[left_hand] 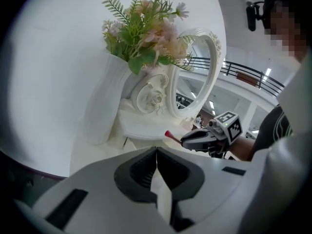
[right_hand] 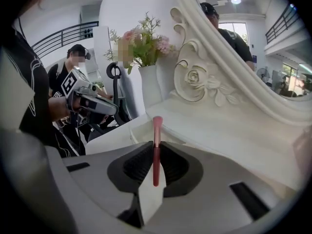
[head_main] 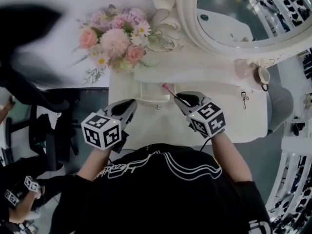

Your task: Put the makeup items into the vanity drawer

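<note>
Right tool (right_hand: 156, 144) is clamped on a pink makeup brush (right_hand: 156, 135), with the bristle end sticking out past the jaws. I see the brush tip near the right end of the open vanity drawer (head_main: 151, 100). Left tool (left_hand: 156, 152) has its jaws together with nothing between them, just left of the drawer. An eyelash curler (head_main: 244, 99) lies on the white surface (head_main: 243, 126), well to the right.
</note>
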